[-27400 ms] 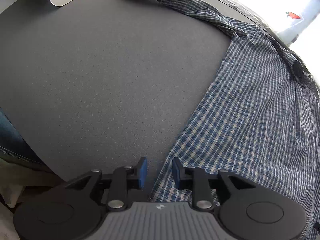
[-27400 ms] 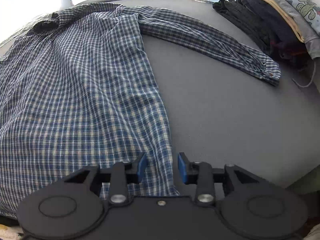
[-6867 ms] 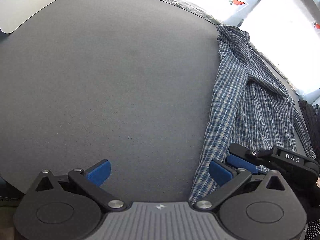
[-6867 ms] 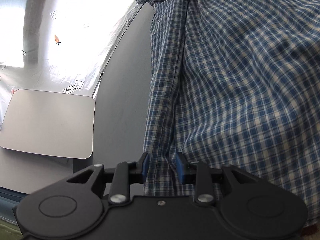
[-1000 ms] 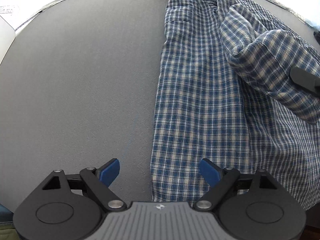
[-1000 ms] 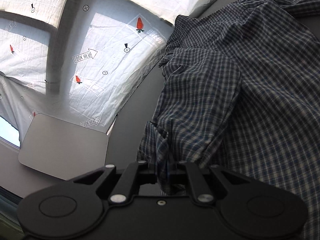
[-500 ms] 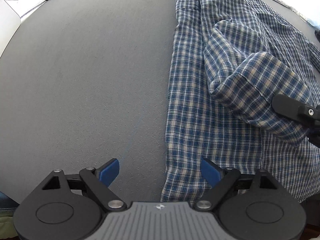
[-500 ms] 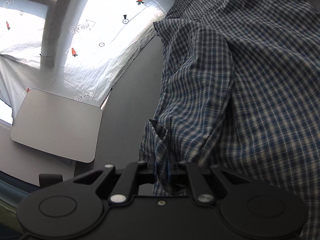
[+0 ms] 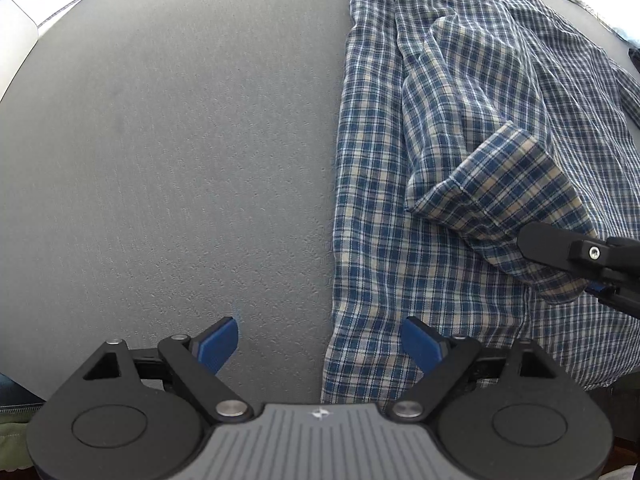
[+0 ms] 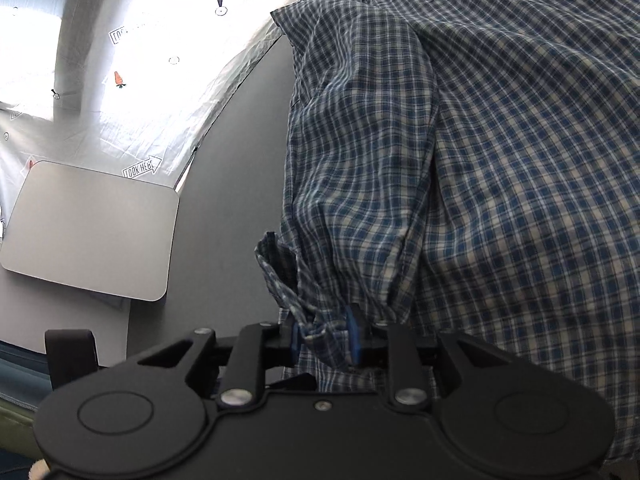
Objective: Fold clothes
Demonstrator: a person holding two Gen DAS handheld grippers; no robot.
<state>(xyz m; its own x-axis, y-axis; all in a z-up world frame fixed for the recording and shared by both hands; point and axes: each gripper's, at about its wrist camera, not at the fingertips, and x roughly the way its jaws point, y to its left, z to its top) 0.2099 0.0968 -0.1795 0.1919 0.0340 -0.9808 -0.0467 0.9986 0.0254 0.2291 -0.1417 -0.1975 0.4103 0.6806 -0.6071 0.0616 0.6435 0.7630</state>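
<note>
A blue and white checked shirt point(image 9: 400, 200) lies on the grey table point(image 9: 160, 160), folded into a long strip. Its sleeve point(image 10: 360, 160) is laid back over the body. The bunched cuff point(image 10: 320, 330) sits between the blue pads of my right gripper point(image 10: 325, 336), whose jaws are opening and stand slightly apart. In the left wrist view that right gripper point(image 9: 596, 280) comes in from the right edge under the raised cuff point(image 9: 500, 184). My left gripper point(image 9: 320, 344) hangs wide open over the shirt's near left hem, gripping nothing.
A pale grey rounded panel point(image 10: 92, 228) lies at the table's far left corner. Behind the table hangs a white sheet point(image 10: 160, 60) printed with carrots and arrows. Dark clothing point(image 9: 634, 56) shows at the right edge.
The right gripper has brought the sleeve down and nearer over the shirt body, and its pads have parted around the cuff. The left gripper has slid a little left along the hem, still open.
</note>
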